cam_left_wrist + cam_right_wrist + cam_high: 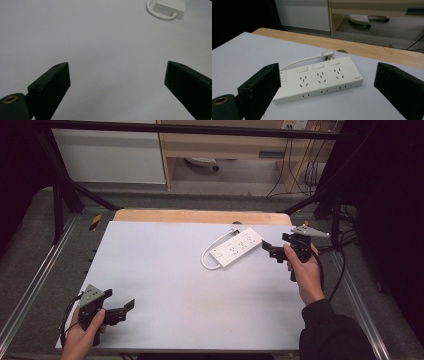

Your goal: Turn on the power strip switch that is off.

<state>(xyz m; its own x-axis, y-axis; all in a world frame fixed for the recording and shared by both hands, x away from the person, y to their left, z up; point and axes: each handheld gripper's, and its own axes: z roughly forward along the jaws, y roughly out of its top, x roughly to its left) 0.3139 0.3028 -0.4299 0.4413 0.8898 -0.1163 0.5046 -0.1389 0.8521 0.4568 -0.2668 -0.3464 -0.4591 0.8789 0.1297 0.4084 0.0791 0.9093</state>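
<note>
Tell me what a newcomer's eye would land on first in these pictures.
First, the white power strip, lying flat toward the far right of the white table top with its cord looped at its left end. Next, the right gripper, held open just beside the strip's right end. Last, the left gripper, open too, at the near left corner, far from the strip.

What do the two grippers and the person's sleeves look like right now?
Both the left gripper and the right gripper are black, each with two flat, blocky jaws, a grey three-cornered plate on top and a black cable trailing off. A brass-coloured ring sits near each gripper's jaw base. The right arm wears a dark sleeve.
</note>
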